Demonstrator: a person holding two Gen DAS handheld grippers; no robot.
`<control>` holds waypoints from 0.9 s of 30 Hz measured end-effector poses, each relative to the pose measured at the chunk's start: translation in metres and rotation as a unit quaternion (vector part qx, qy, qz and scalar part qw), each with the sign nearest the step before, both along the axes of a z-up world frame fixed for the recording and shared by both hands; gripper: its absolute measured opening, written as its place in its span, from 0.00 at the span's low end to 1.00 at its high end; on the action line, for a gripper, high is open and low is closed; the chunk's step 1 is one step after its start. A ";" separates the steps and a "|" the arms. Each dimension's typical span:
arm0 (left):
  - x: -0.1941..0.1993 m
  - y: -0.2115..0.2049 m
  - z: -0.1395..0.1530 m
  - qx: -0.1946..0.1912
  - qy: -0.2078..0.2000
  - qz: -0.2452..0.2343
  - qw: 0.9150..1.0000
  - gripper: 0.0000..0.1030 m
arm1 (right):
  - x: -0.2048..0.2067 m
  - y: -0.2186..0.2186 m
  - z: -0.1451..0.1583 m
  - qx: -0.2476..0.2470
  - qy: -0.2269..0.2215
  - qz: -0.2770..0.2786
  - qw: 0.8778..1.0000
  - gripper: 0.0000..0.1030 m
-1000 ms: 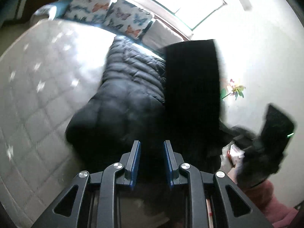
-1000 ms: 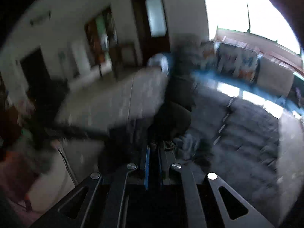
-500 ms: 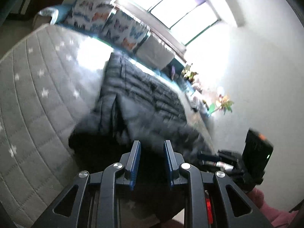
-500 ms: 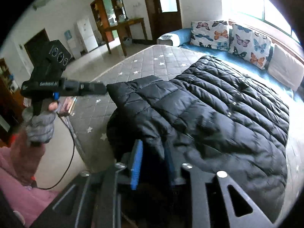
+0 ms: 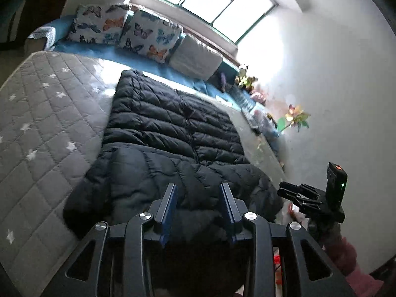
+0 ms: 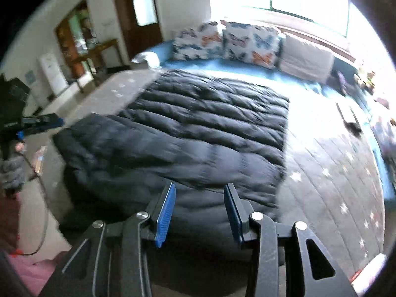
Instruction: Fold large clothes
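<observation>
While both sets of tongs are opening with nothing between the pads, the black puffer jacket [image 5: 170, 133] is lying flat on the grey quilted mattress [image 5: 37, 128].
Left gripper [image 5: 198, 198] and right gripper [image 6: 199, 198] are hovering over its near folded edge. Bare mattress is showing on both sides. Only the right view is showing the doorway [image 6: 141, 12]; only the left, the flower [image 5: 295, 117].

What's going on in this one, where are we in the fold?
A person with a handheld gripper in each hand is folding a black puffer jacket spread on a grey star-quilted mattress. The near end is folded over onto the body. The jaws of both the left gripper and the right gripper are opening, with nothing clamped between them; the jacket lies just beyond the fingertips. Butterfly cushions line the far edge under the window.
</observation>
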State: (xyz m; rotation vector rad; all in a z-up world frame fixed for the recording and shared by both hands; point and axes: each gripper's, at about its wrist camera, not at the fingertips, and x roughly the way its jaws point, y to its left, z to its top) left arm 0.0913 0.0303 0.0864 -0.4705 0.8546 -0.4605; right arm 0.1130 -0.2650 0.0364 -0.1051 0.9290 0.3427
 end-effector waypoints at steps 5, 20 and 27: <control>0.028 -0.022 -0.038 0.050 0.031 0.002 0.998 0.36 | 0.003 -0.024 -0.043 -0.014 0.038 -0.034 0.999 0.43; 0.039 -0.010 -0.073 0.056 0.043 0.020 0.997 0.26 | 0.010 -0.025 -0.023 0.013 -0.009 -0.041 0.999 0.45; 0.015 0.013 -0.046 0.116 0.014 0.084 0.990 0.67 | 0.040 -0.005 -0.037 0.009 0.002 -0.019 1.000 0.45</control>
